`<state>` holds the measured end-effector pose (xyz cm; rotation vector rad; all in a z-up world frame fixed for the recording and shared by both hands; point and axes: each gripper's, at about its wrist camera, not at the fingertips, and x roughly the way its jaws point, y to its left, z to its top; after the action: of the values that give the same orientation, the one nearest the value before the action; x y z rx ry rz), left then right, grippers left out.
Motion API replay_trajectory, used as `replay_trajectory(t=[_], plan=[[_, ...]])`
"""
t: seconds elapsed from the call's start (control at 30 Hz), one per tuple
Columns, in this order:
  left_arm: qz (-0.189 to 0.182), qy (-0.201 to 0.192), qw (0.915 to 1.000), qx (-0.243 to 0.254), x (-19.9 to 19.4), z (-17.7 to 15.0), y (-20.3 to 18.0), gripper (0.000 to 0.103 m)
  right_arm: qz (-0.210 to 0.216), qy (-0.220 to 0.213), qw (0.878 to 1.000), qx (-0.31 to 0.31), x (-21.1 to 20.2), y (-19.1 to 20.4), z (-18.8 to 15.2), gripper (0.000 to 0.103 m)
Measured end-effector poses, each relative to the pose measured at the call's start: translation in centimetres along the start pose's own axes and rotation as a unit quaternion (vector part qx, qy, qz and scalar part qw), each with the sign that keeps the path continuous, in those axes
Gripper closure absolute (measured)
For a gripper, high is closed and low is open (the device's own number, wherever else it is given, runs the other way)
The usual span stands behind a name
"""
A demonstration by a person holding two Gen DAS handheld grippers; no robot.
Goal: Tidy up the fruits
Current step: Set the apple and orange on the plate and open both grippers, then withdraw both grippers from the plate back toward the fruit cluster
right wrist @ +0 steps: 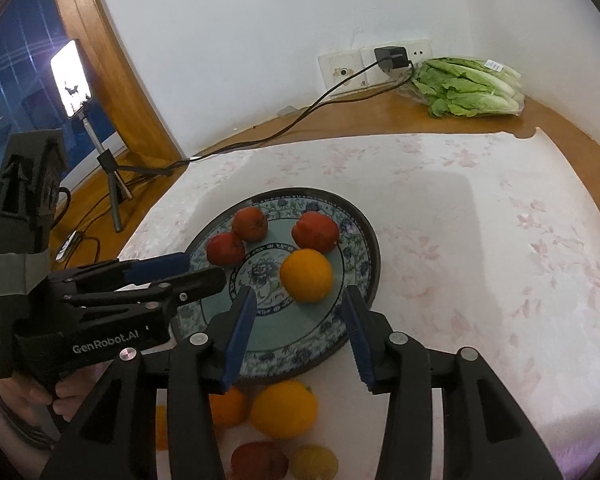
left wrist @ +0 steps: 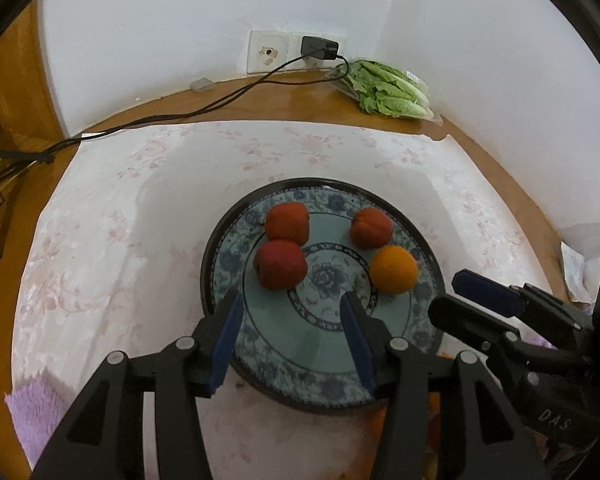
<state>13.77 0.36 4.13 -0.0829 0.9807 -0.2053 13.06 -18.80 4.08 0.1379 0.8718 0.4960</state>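
Note:
A blue-patterned plate (left wrist: 228,260) (right wrist: 360,248) on the white floral cloth holds three red fruits (left wrist: 280,264) (right wrist: 315,230) and one orange (left wrist: 394,270) (right wrist: 306,276). My left gripper (left wrist: 291,298) (right wrist: 206,268) hovers open over the plate's near side, just short of the nearest red fruit, with nothing between its pads. My right gripper (right wrist: 299,295) (left wrist: 444,296) is open too, its tips just behind the orange without touching it. Several loose fruits lie on the cloth in front of the plate, among them a yellow-orange one (right wrist: 284,410) and a red one (right wrist: 260,460).
A bag of lettuce (left wrist: 388,88) (right wrist: 468,84) lies at the back by the wall. A charger (left wrist: 320,48) sends its cable across the wooden table. A lit phone on a tripod (right wrist: 72,80) stands at the left. A purple cloth (left wrist: 32,412) lies at the near left.

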Motion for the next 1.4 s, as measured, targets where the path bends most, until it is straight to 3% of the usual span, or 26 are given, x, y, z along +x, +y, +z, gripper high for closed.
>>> replay_trajectory(t=[0.47, 1.4], plan=[[-0.015, -0.007, 0.9998, -0.015, -4.1, -3.0, -0.2, 0.048, -0.01, -0.002, 1.0, 0.009, -3.7, 0.4, -2.8, 0.057], [-0.018, 0.028, 0.9994, -0.003, -6.1, -9.0, -1.3, 0.047, -0.014, 0.005, 0.999, 0.038, -6.4, -0.7, -7.1, 0.057]])
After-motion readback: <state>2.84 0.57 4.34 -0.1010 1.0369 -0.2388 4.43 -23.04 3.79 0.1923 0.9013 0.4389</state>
